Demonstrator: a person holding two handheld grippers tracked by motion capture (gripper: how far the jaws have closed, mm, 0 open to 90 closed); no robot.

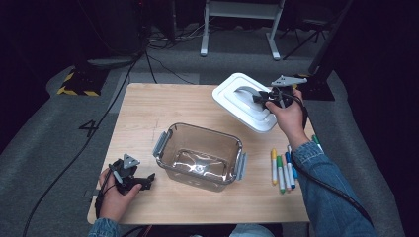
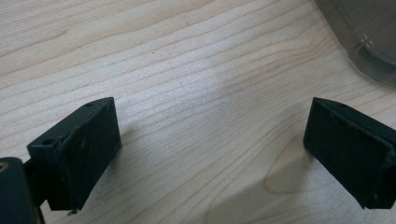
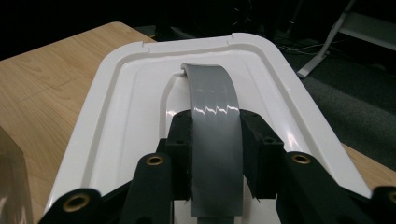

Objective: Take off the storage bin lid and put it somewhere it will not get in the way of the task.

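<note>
- The right hand-held gripper (image 3: 215,154) is clenched on the grey arched handle (image 3: 212,116) of the white lid (image 1: 244,101), one jaw on each edge of the strap; in the high view the lid looks tilted, with its far side raised, at the far right part of the tabletop (image 1: 148,108).
- Risk — the handle is smooth and glossy, and the jaws grip it only by its narrow edges. The lid could pivot about that line of grip, swing down and slip out, likely striking the tabletop.
- Risk — the lid is broad, and the clear container (image 1: 200,155) stands near it, toward the middle of the tabletop. A low or skewed pass could knock a lid corner against the container rim or its grey side latches (image 1: 160,143), shoving the container aside.
- Risk — the coloured markers (image 1: 282,170) lie just beside the right forearm; a sleeve or the trailing cable could sweep them off the edge.
- The left hand-held gripper (image 2: 210,149) is released, jaws wide apart with bare wood between them, low over the near left of the tabletop; the container is just to its right, not touched.
- The lid lies directly in front of the right hand-held gripper and is carried by it, well apart from the left one.
</note>
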